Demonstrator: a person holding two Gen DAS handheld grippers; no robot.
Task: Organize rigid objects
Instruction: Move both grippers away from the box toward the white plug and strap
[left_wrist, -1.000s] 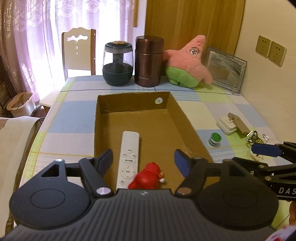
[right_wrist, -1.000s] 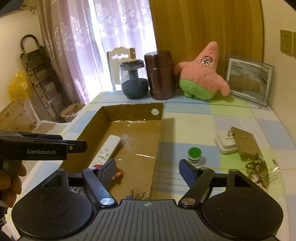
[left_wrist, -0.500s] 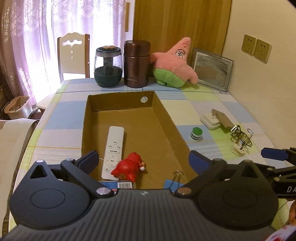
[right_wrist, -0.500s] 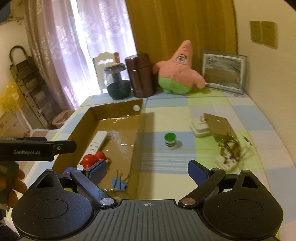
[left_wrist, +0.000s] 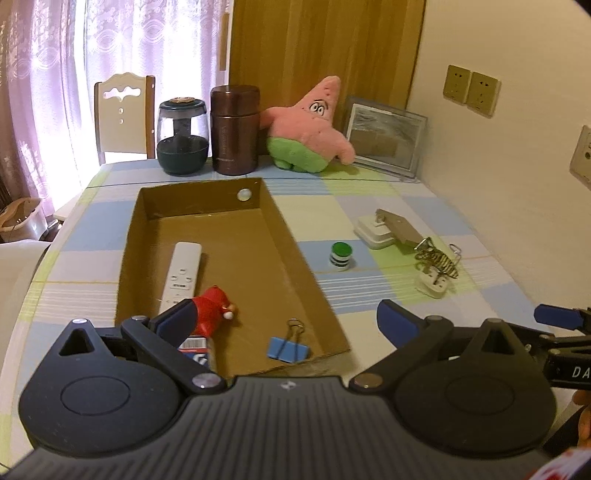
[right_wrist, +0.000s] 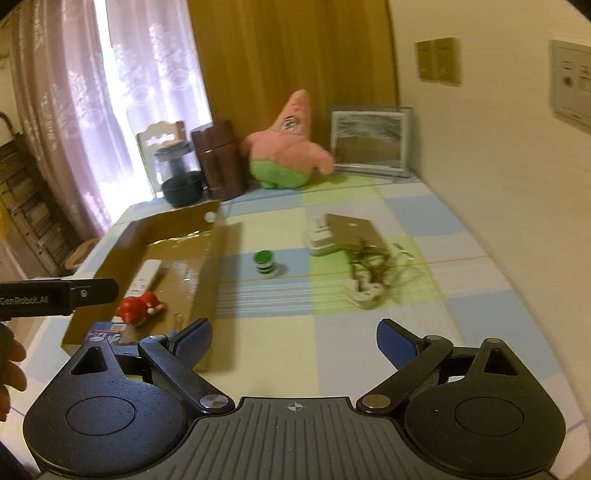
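Sorting in progress on a checked tabletop: from left to right, my cardboard box (left_wrist: 207, 206) near the left edge already holds a white remote control (left_wrist: 181, 271), a red toy figure (left_wrist: 212, 308) and a blue binder clip (left_wrist: 287, 347). A small green-capped jar (left_wrist: 340, 256), a white charger (left_wrist: 373, 230) and a white plug (left_wrist: 432, 284) under a tangle of metal clips wait toward the right edge. My left gripper (left_wrist: 284, 319) hangs over the box's near end, jaws spread wide and empty; my right gripper (right_wrist: 293, 339) is likewise spread over bare cloth, holding nothing.

Risk, as I judge it: the tangle could snag and drag the plug along when lifted, and the round jar may roll if nudged.

The left view shows the binder clip clearly; the blurred right view largely hides it behind the box wall.
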